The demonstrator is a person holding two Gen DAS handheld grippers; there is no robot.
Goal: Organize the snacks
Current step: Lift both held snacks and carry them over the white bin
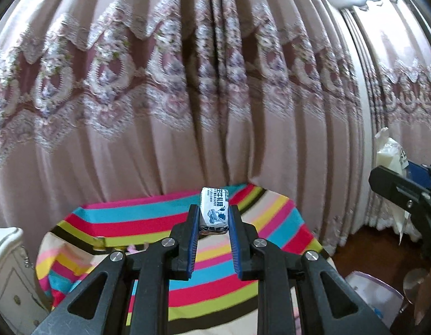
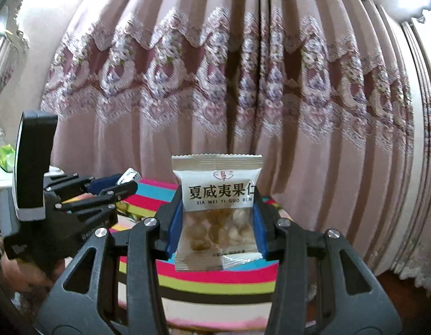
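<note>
My left gripper [image 1: 214, 215] is shut on a small blue-and-white wrapped candy [image 1: 214, 210], held up above a bright striped cloth [image 1: 148, 217]. My right gripper [image 2: 216, 209] is shut on a clear-and-white packet of nuts [image 2: 217, 212] with printed characters, standing upright between the blue pads [image 2: 174, 229]. In the right wrist view the left gripper [image 2: 123, 184] shows at the left with the candy [image 2: 128, 175] at its tip. In the left wrist view the right gripper's black body [image 1: 405, 195] shows at the right edge, with the packet's pale edge [image 1: 388, 156] above it.
A pink lace-trimmed curtain [image 1: 187, 83] fills the background in both views. A white cabinet [image 1: 8, 273] stands at the lower left. Dark wooden floor [image 1: 363, 245] and a clear plastic bag [image 1: 374, 293] lie at the lower right. A green object [image 2: 6, 156] sits on a white surface.
</note>
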